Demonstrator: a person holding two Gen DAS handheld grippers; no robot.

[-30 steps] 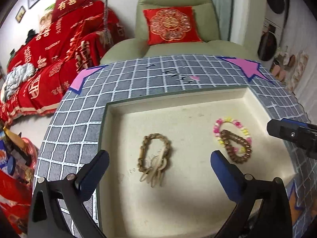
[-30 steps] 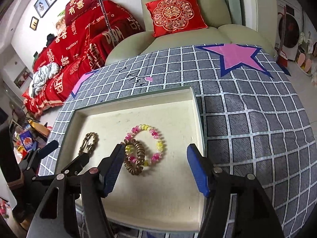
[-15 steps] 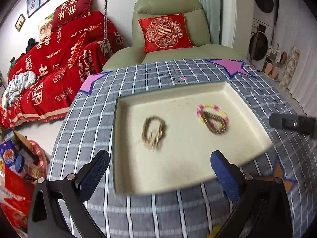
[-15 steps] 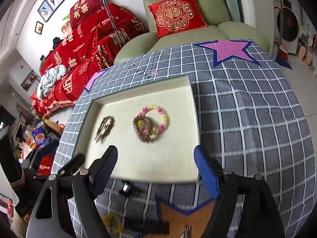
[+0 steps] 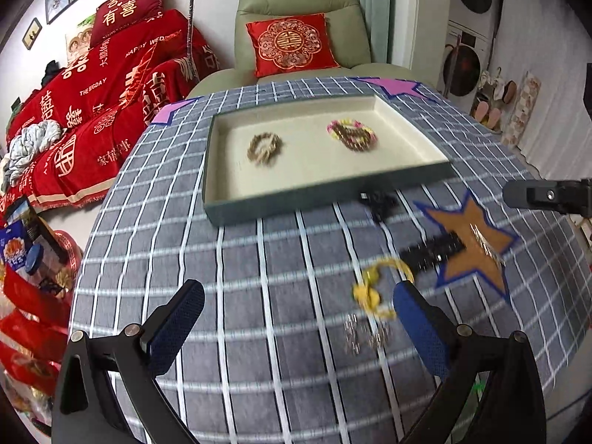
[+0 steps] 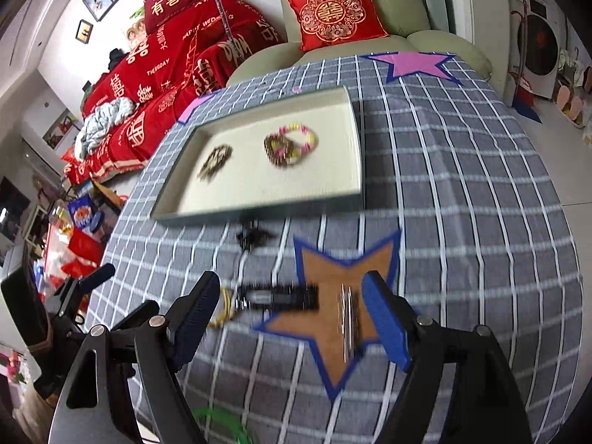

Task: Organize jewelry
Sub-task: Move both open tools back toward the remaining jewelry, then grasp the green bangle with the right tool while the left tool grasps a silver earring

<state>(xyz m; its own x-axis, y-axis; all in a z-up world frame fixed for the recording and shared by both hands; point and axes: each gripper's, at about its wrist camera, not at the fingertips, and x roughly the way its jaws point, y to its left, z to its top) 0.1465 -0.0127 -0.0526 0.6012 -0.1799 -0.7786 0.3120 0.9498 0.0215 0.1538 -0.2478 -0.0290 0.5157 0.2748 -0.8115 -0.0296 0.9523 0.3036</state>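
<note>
A green tray (image 5: 325, 199) with a cream lining sits on the far half of the checked cloth. It holds a wooden bracelet (image 5: 264, 146) and a pink-yellow bead bracelet (image 5: 351, 135) overlapping a brown one. Nearer lie a yellow bracelet (image 5: 377, 288), a black strap (image 6: 281, 296), a small black piece (image 6: 253, 236), a silver chain (image 6: 347, 318) on the orange star, and a silver item (image 5: 364, 335). My left gripper (image 5: 296, 296) stands open over bare cloth, with the yellow bracelet beside its right finger. My right gripper (image 6: 292, 285) is open above the black strap and the chain, holding nothing.
A green armchair (image 5: 307, 7) with a red cushion stands behind the table. A sofa under red covers (image 5: 92, 103) is at the left. Bags and boxes (image 5: 33, 259) crowd the floor by the table's left edge. Something green (image 6: 222, 421) shows at the near edge.
Both grippers have drawn back from above the tray towards the near side of the table. The tray now looks farther off and the loose jewellery on the cloth has come into view. The right jaws have widened.
</note>
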